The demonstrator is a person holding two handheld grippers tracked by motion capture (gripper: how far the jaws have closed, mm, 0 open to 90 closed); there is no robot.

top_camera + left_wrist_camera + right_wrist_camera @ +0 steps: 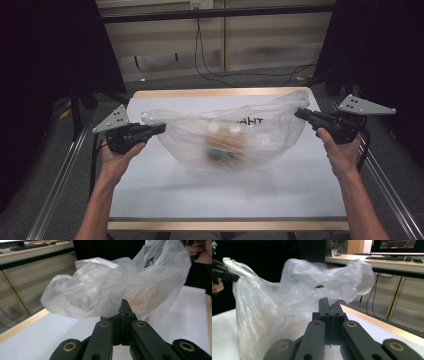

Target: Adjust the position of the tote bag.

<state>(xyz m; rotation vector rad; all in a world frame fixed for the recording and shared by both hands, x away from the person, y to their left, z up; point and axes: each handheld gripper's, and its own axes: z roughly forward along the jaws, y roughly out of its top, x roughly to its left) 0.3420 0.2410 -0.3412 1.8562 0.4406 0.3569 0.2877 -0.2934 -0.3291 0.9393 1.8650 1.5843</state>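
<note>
A clear plastic bag point(230, 132) with black lettering hangs stretched between the two grippers over the white table point(150, 195). Blurred orange and dark items point(224, 145) lie in its sagging bottom, near or on the table. My left gripper point(161, 129) is shut on the bag's left edge; in the left gripper view the jaws meet with film point(92, 290) bunched at their tips point(124, 302). My right gripper point(298, 113) is shut on the bag's right edge, and the right gripper view shows plastic point(312, 285) pinched at its tips point(328, 302).
The table has a wooden rim point(220, 92) and metal rails point(60, 175) along both sides. Cables point(240, 74) trail on the floor behind it. A desk with a monitor point(398, 247) stands beyond the right gripper.
</note>
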